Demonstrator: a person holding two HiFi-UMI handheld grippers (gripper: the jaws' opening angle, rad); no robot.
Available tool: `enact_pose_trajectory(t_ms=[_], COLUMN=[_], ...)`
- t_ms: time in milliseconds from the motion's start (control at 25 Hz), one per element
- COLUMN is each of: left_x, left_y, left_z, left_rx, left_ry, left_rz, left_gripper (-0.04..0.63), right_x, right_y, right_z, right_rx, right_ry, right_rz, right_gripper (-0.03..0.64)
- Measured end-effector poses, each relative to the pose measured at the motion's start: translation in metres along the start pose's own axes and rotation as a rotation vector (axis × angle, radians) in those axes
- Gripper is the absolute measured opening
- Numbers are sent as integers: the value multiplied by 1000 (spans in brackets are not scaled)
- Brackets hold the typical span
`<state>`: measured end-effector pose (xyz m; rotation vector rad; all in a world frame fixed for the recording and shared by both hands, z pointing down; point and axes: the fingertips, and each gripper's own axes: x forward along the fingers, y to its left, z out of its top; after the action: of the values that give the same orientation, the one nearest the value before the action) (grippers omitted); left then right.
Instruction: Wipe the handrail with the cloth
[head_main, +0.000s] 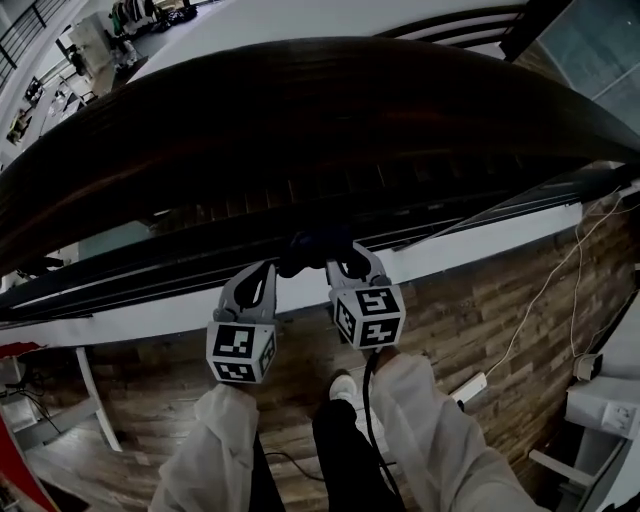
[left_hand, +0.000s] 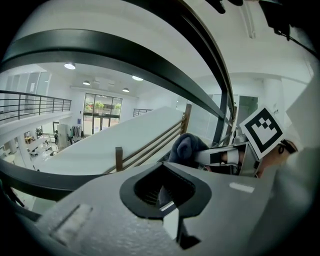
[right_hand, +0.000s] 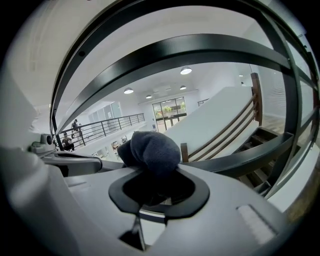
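Fingers (right_hand: 85, 200) of the right gripper (right_hand: 159, 195): we logged them pressed together on the cloth (right_hand: 152, 150), a dark-blue wad bulging up out of the opening between them.

Fingers (left_hand: 100, 200) of the left gripper (left_hand: 164, 192): likewise closed, with a thin fold of the same cloth caught in their opening.

Marker cubes: left cube (head_main: 240, 350) and right cube (head_main: 368, 315), black-and-white squares on each. White sleeves (head_main: 225, 450) sat behind them.

Cloth, position: in the head view we found it bunched between the two grippers, which sat close side by side. It lay against the dark metal rails (head_main: 470, 215) below the handrail. We could not tell whether it touched them.

Handrail (head_main: 300, 110): broad, dark brown wood, curving across the whole head view just beyond the cloth.

Floor (head_main: 480, 300): wood planks underfoot. On it we counted one white shoe (head_main: 343, 388), a white power strip (head_main: 468, 388) and a thin white cable (head_main: 545, 290) trailing off to the right.

Hall beyond the rails: we listed a white slanted stair wall (left_hand: 145, 135) with wooden rails. Farther off were a balcony railing (right_hand: 100, 125), glazed doors (left_hand: 102, 112) and round ceiling lights (left_hand: 70, 66).
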<state>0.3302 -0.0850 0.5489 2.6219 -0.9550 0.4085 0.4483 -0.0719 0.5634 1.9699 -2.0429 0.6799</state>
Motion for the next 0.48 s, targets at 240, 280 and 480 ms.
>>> enact_pose_trajectory(t_ms=[240,280,480], left_x=[40,46,70], left_y=[-50,-56,-87], left_z=[3,3,7], left_rx=[12,13,18], left_ry=[-2,-1,1], left_rz=[-52,-57,-73], left_gripper=[0,0,0], right_x=[-16,-19,-32], right_y=[-60,-70,-115], right_z=[4,4,7], right_rx=[14,15,21], right_ry=[-21,-23,-25], right_rz=[-40,-46,-76], right_gripper=[74,74,74])
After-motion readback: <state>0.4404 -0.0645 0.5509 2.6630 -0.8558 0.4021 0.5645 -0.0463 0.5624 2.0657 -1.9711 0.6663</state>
